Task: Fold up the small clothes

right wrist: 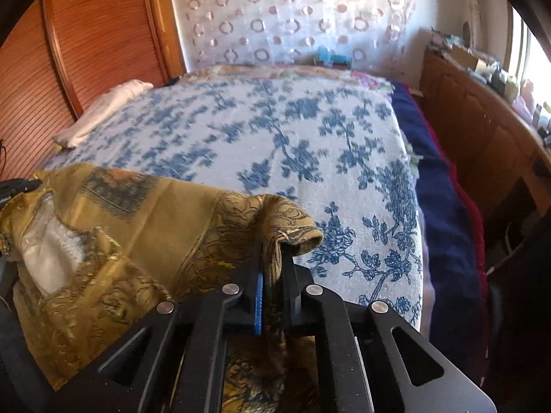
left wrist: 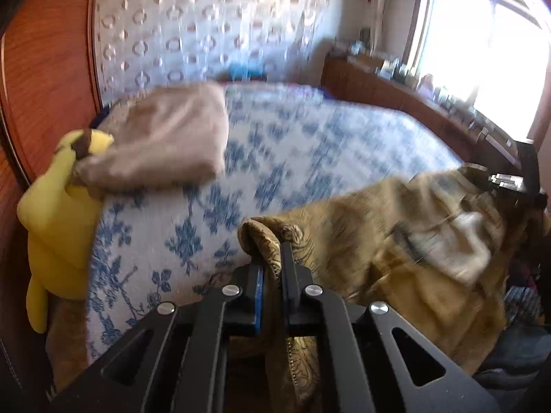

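A gold patterned garment (left wrist: 372, 227) with a white label inside hangs stretched between my two grippers, above the near edge of the bed. My left gripper (left wrist: 273, 258) is shut on one corner of it. My right gripper (right wrist: 273, 258) is shut on the other corner of the same garment (right wrist: 144, 220). The right gripper also shows at the far right of the left wrist view (left wrist: 506, 182). The left gripper shows at the left edge of the right wrist view (right wrist: 13, 186).
The bed has a white and blue floral cover (left wrist: 310, 144) (right wrist: 275, 137). A beige folded cloth (left wrist: 172, 134) and a yellow plush toy (left wrist: 58, 213) lie at its left. A wooden wardrobe (right wrist: 86, 34) stands left, a cluttered wooden shelf (left wrist: 413, 89) under the window right.
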`<control>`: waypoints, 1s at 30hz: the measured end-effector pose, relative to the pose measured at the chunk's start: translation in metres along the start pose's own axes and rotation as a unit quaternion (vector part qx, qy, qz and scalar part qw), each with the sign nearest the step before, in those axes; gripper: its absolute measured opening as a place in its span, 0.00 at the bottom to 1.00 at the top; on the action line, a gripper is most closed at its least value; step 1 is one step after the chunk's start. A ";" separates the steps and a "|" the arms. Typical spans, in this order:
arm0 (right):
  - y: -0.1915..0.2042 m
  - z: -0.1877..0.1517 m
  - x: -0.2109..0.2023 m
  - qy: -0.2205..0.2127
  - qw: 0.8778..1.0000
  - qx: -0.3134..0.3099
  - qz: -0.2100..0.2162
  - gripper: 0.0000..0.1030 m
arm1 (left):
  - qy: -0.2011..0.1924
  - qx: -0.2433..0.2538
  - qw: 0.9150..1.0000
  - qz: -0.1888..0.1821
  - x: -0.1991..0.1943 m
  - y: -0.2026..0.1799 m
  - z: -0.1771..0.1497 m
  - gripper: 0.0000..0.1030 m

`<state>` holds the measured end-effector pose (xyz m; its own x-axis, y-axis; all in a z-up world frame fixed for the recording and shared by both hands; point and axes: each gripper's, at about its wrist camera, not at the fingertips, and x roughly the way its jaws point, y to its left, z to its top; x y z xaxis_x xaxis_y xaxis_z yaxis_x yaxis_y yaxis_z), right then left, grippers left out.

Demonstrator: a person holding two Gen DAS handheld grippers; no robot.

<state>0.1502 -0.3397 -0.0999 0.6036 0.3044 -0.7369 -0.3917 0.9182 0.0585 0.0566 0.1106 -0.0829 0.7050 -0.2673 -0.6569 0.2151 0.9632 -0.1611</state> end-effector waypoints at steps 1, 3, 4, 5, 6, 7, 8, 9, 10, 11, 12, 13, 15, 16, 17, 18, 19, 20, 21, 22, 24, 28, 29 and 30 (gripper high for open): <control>0.003 0.001 -0.009 -0.013 1.000 0.002 0.002 0.04 | -0.018 -0.001 1.000 -0.005 -0.012 -0.004 0.004 0.04; 0.007 0.003 -0.029 -0.040 0.999 0.003 0.007 0.04 | -0.052 0.001 0.999 -0.013 -0.037 -0.013 0.013 0.04; 0.012 0.005 -0.046 -0.060 0.998 0.002 0.008 0.04 | -0.072 0.004 0.997 -0.016 -0.051 -0.019 0.019 0.04; 0.015 0.008 -0.057 -0.071 0.997 0.001 0.008 0.04 | -0.085 0.007 0.996 -0.017 -0.062 -0.024 0.024 0.04; 0.019 0.010 -0.071 -0.085 0.996 -0.002 0.010 0.04 | -0.107 0.012 0.994 -0.021 -0.078 -0.031 0.031 0.04; 0.025 0.014 -0.090 -0.102 0.995 -0.007 0.010 0.04 | -0.116 0.015 0.993 -0.029 -0.087 -0.033 0.036 0.04; 0.028 0.018 -0.102 -0.112 0.994 -0.010 0.009 0.04 | -0.124 0.021 0.991 -0.048 -0.100 -0.037 0.045 0.04; 0.031 0.022 -0.114 -0.121 0.993 -0.012 0.013 0.04 | -0.131 0.026 0.989 -0.056 -0.110 -0.038 0.052 0.04; 0.036 0.027 -0.132 -0.132 0.991 -0.018 0.021 0.04 | -0.137 0.035 0.988 -0.059 -0.122 -0.040 0.063 0.04; 0.040 0.032 -0.142 -0.138 0.990 -0.023 0.023 0.04 | -0.142 0.040 0.987 -0.062 -0.132 -0.039 0.071 0.04; 0.045 0.039 -0.159 -0.148 0.988 -0.031 0.027 0.04 | -0.153 0.039 0.985 -0.063 -0.145 -0.038 0.082 0.04; 0.049 0.046 -0.175 -0.158 0.986 -0.039 0.032 0.04 | -0.162 0.039 0.984 -0.067 -0.156 -0.036 0.092 0.04; 0.054 0.057 -0.201 -0.181 0.982 -0.044 0.034 0.04 | -0.184 0.040 0.980 -0.061 -0.177 -0.031 0.110 0.04; 0.057 0.067 -0.220 -0.201 0.978 -0.049 0.037 0.04 | -0.194 0.041 0.979 -0.052 -0.185 -0.027 0.120 0.04; 0.059 0.075 -0.232 -0.214 0.975 -0.054 0.034 0.04 | -0.203 0.041 0.977 -0.044 -0.190 -0.023 0.129 0.04; 0.060 0.086 -0.244 -0.226 0.972 -0.060 0.029 0.04 | -0.210 0.039 0.976 -0.035 -0.193 -0.019 0.141 0.04; 0.061 0.098 -0.254 -0.237 0.969 -0.063 0.022 0.04 | -0.214 0.038 0.976 -0.024 -0.191 -0.013 0.153 0.04; 0.060 0.110 -0.259 -0.242 0.968 -0.065 0.021 0.04 | -0.215 0.034 0.976 -0.011 -0.187 -0.006 0.166 0.04; 0.058 0.127 -0.261 -0.246 0.967 -0.067 0.015 0.04 | -0.213 0.033 0.976 0.004 -0.179 0.000 0.180 0.04; 0.054 0.144 -0.260 -0.247 0.967 -0.063 0.008 0.04 | -0.207 0.032 0.978 0.015 -0.166 0.008 0.194 0.04; 0.046 0.175 -0.247 -0.236 0.970 -0.060 -0.002 0.04 | -0.192 0.022 0.980 0.039 -0.133 0.024 0.218 0.08; 0.013 0.238 -0.173 -0.207 0.977 -0.027 -0.048 0.05 | -0.158 0.020 0.982 0.097 -0.040 0.048 0.242 0.17; 0.007 0.247 -0.148 -0.197 0.978 -0.022 -0.069 0.11 | -0.130 0.019 0.985 0.108 -0.013 0.056 0.242 0.17; 0.001 0.254 -0.120 -0.180 0.979 -0.012 -0.090 0.27 | -0.099 0.020 0.989 0.105 0.010 0.060 0.237 0.17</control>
<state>0.2538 -0.3105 0.1598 0.8684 0.2118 -0.4484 -0.2700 0.9603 -0.0694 0.2364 0.1597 0.0757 0.8548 -0.0664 -0.5146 0.0748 0.9972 -0.0044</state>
